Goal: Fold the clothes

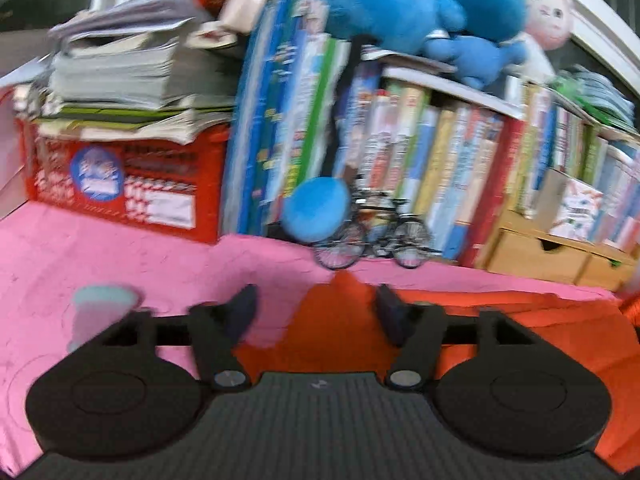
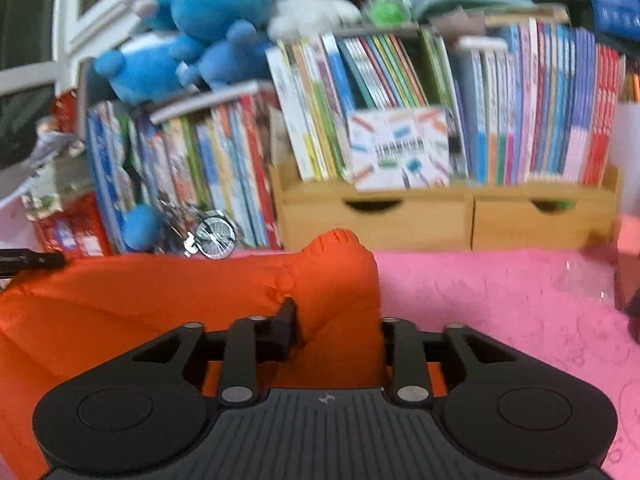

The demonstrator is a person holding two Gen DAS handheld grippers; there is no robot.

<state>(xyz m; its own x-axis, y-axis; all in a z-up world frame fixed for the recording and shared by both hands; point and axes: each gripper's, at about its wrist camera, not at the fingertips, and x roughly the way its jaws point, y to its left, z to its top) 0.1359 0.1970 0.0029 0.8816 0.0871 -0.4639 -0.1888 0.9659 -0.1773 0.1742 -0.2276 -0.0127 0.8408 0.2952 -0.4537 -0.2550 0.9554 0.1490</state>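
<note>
An orange puffy garment (image 1: 500, 320) lies spread on a pink cover (image 1: 120, 248). In the left wrist view my left gripper (image 1: 316, 312) stands wide open just above the garment's pointed edge; cloth lies below the gap and neither pad touches it. In the right wrist view the same garment (image 2: 140, 292) fills the left half. A bunched fold (image 2: 340, 260) stands up between the jaws of my right gripper (image 2: 334, 320). The left finger (image 2: 286, 320) presses against the fold, and the cloth hides the right finger.
Rows of books (image 2: 520, 112) in a wooden drawer box (image 2: 376, 220) line the back, with blue plush toys (image 1: 400, 0) on top. A toy bicycle (image 1: 372, 236) and a red crate (image 1: 120, 184) stand at the cover's far edge. A pale grey-blue object (image 1: 100, 312) lies left.
</note>
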